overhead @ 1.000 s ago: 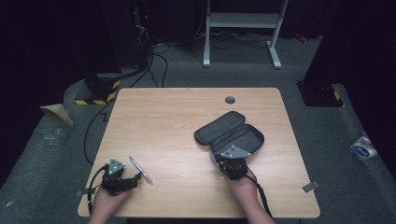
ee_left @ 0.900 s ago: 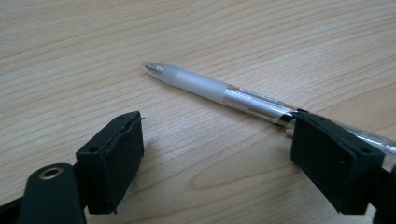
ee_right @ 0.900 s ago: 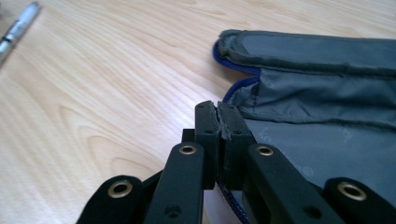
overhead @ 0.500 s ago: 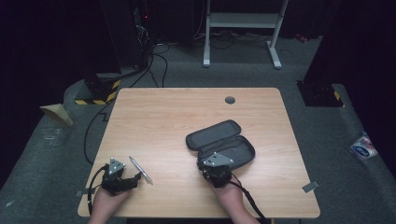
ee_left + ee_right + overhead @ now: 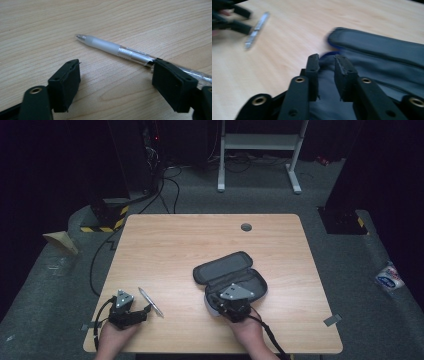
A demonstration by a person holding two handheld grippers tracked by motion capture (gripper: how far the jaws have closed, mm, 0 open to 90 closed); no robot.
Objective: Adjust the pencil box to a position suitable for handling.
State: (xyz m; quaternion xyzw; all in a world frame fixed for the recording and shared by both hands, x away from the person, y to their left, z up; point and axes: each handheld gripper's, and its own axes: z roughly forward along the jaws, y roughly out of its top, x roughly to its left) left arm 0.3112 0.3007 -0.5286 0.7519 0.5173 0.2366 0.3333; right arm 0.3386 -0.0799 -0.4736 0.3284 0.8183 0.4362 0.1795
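Pale wood-grain laminate tabletop (image 5: 200, 245) is the landmark; every place below is taken from it. Notes run large to small.

Dark grey fabric zip pencil case (image 5: 227, 270), lid laid open, sits right of the tabletop's centre, toward the near edge. Blue lining shows at its near-left lip in the right gripper view (image 5: 374, 50).

Right gripper (image 5: 226, 301) hangs over the case's near end. Its jaws have just been opening a little: a narrow gap, nothing visibly pinched between the pads, grey lining underneath (image 5: 326, 67). The picture is blurred.

Left gripper (image 5: 144, 310) sits at the tabletop's near-left corner. Jaws stand wide apart and have just been closing slightly; in the left gripper view (image 5: 115, 77) one pad lies against the pen's rear section, the other is well clear on bare wood, so no grip yet.

Clear plastic ballpoint pen with frosted white grip sleeve (image 5: 150, 302) lies flat on the tabletop just right of the left gripper, tip pointing away (image 5: 117, 50).

Judgement: the step in hand is picking up the pen. To do it well, shift the left gripper sideways so the barrel sits midway between both pads, keep the pad edges low to the wood, then close square across the barrel. A round, slick barrel may roll if one pad arrives first.
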